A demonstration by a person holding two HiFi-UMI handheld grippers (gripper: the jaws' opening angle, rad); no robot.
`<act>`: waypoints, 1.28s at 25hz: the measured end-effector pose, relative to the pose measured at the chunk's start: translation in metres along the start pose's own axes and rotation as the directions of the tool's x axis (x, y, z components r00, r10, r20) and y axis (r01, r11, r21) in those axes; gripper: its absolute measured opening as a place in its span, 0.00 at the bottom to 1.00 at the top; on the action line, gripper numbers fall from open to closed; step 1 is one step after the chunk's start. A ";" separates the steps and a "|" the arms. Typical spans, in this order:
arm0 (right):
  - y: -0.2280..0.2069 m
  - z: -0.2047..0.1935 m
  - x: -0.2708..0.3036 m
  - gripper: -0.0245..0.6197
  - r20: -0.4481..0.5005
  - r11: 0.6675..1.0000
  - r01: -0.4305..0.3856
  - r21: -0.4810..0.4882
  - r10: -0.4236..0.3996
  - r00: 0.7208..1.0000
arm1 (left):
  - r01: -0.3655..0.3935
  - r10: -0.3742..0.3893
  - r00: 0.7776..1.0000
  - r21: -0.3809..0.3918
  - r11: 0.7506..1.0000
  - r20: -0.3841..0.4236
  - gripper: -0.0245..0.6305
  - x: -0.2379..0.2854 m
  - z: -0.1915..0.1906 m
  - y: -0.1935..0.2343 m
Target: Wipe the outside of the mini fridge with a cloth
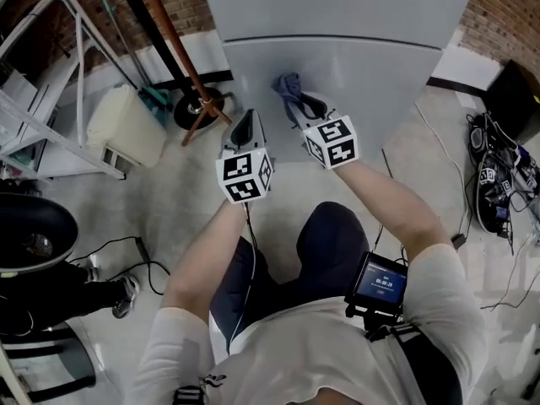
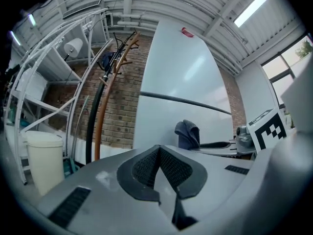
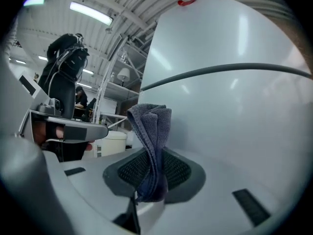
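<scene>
The pale grey mini fridge [image 1: 337, 32] stands in front of me, a dark seam splitting its two doors [image 3: 234, 70]. My right gripper [image 1: 305, 106] is shut on a bunched blue-grey cloth [image 1: 289, 89], whose folds stick up between the jaws [image 3: 152, 131] close to the lower door; whether it touches the door I cannot tell. The left gripper [image 1: 244, 126] hovers just left of it, near the fridge's left edge, shut and holding nothing [image 2: 159, 168]. The cloth [image 2: 188, 133] also shows in the left gripper view, against the fridge [image 2: 181, 82].
A wooden coat stand [image 1: 181, 57] and its dark base [image 1: 196, 108] lean left of the fridge. A cream bin [image 1: 126, 125] and white shelving [image 1: 51, 83] stand further left. Cables and gear [image 1: 498, 184] lie at right. A black stool [image 1: 34, 234] sits at the left edge.
</scene>
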State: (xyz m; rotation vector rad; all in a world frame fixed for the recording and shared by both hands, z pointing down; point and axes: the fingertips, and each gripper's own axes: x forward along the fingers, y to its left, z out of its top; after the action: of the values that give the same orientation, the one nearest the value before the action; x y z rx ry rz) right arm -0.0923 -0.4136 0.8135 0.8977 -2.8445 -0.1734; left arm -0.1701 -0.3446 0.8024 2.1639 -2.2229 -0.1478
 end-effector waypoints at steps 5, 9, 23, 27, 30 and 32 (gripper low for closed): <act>0.044 -0.007 0.039 0.17 -0.015 0.999 -0.054 0.002 0.054 0.998 | -0.075 0.076 0.997 0.007 0.997 -0.021 0.04 -0.019 -0.006 0.044; 0.058 -0.018 0.064 0.17 -0.045 0.998 -0.056 -0.003 0.056 0.997 | -0.102 0.102 0.994 0.013 0.995 -0.032 0.04 -0.028 -0.009 0.069; 0.058 -0.028 0.083 0.17 -0.094 0.999 -0.051 -0.012 0.049 0.994 | -0.100 0.101 0.994 0.011 0.995 -0.044 0.04 -0.030 -0.017 0.079; 0.050 -0.031 0.074 0.17 -0.102 0.999 -0.036 -0.003 0.035 0.994 | -0.086 0.087 0.995 0.017 0.996 -0.047 0.04 -0.028 -0.019 0.069; 0.041 -0.032 0.064 0.17 -0.101 1.000 -0.024 0.001 0.024 0.995 | -0.075 0.076 0.996 0.019 0.997 -0.044 0.04 -0.025 -0.019 0.062; 0.031 -0.032 0.057 0.17 -0.096 1.000 -0.011 0.007 0.011 0.995 | -0.063 0.064 0.997 0.020 0.998 -0.041 0.04 -0.019 -0.018 0.054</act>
State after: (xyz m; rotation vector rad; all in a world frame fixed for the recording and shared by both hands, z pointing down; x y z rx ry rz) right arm -0.1501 -0.4232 0.8560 0.8669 -2.7626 -0.1166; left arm -0.2214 -0.3246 0.8256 2.0825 -2.2757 -0.0801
